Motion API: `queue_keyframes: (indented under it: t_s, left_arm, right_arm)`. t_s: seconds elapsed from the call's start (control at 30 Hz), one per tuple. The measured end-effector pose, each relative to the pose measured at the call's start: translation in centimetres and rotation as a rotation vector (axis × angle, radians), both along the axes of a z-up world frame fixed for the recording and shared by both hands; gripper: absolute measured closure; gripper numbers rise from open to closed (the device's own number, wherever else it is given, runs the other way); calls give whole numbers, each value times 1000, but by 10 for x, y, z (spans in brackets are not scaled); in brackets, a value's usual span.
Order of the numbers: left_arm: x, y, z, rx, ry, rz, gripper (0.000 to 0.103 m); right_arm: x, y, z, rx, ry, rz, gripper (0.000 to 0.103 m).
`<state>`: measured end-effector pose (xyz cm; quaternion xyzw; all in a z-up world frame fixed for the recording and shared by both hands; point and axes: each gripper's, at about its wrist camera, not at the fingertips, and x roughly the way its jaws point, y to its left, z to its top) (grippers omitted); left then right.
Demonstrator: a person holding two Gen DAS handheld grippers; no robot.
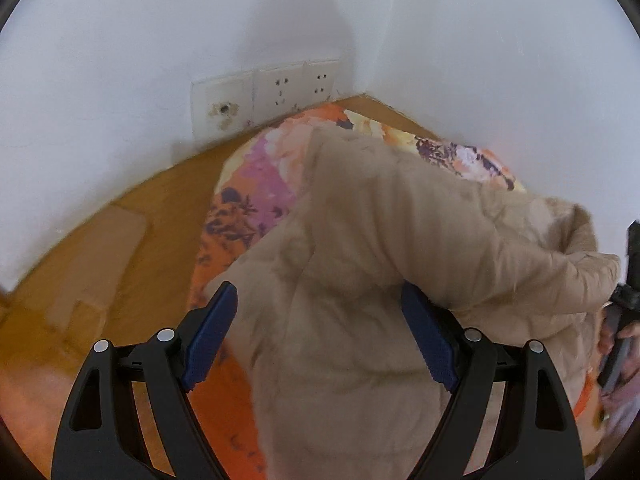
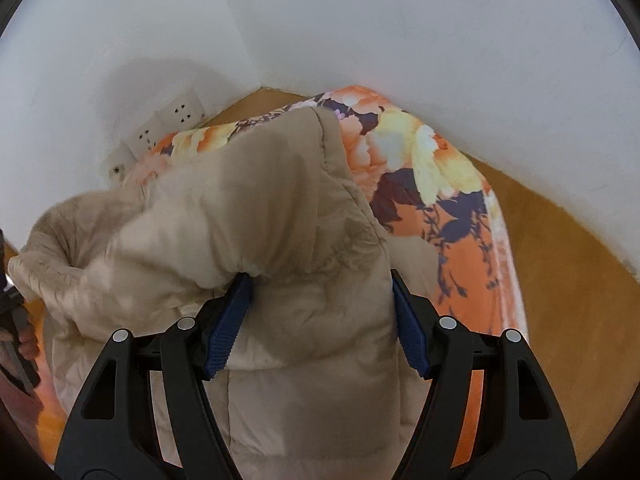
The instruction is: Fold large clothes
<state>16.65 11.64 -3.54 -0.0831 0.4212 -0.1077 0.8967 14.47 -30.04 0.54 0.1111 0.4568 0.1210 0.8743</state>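
- Left wrist view: one beige padded coat (image 1: 360, 240) is recorded, heaped on one orange floral bedcover (image 1: 256, 184); the coat is seen again in the right wrist view (image 2: 280, 216), lying over the same bedcover (image 2: 440, 168).
- One fleece-lined opening (image 1: 576, 232), a hood or collar (which one cannot be told), is turned up at the coat's right edge in the left view and at its left edge (image 2: 60, 220) in the right view.
- Two grippers are counted, one per view, each with two blue pads.
- Left gripper (image 1: 320, 336): jaws are spread wide, with a fold of the coat bulging between the blue pads (image 1: 210, 340); the right-hand pad is touched by the cloth, but no clamping is shown.
- Right gripper (image 2: 316, 324): jaws are likewise held wide apart, coat fabric filling the gap and pressed against both pads (image 2: 228, 328); the cloth is straddled rather than pinched.
- Three wall sockets (image 1: 280, 88) are counted in a row on the white wall (image 1: 120, 60), just behind the bedcover's far corner; the leftmost plate is stained.
- One tan wooden surface (image 1: 160, 200) is noted beneath and around the bedcover.
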Motion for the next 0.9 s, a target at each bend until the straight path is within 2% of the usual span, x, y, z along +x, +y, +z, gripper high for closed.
queue_keyframes:
  t_s: [0.13, 0.23, 0.27, 0.3, 0.37, 0.4, 0.47, 0.57, 0.63, 0.73, 0.9]
  left_arm:
    - [21, 2, -7, -82, 34, 28, 22]
    - [26, 1, -9, -123, 32, 49, 39]
    - [27, 1, -10, -134, 34, 59, 51]
    - [27, 2, -10, -134, 31, 69, 70]
    - [27, 4, -7, -149, 23, 89, 87]
    - [27, 6, -5, -156, 15, 103, 90]
    - [25, 8, 5, -151, -24, 123, 92]
    - [26, 7, 19, -117, -74, 138, 93]
    - [31, 3, 23, -77, -92, 150, 93]
    - [49, 0, 18, -39, -70, 178, 93]
    - [80, -2, -10, 14, 21, 198, 92]
  right_arm:
    - [15, -5, -2, 66, 27, -24, 35]
    - [22, -12, -3, 128, 35, -54, 38]
    - [23, -13, -3, 139, 37, -66, 49]
    - [24, -14, -3, 138, 32, -75, 57]
    - [22, -13, 2, 124, 8, -81, 83]
    - [22, -13, 8, 121, -10, -79, 86]
    - [18, -10, 18, 108, -61, -71, 91]
    - [18, -3, 35, 92, -149, -70, 92]
    - [24, 1, 39, 82, -173, -81, 92]
    - [42, 5, 31, 77, -152, -102, 92]
    - [69, -1, 1, 68, -55, -151, 90]
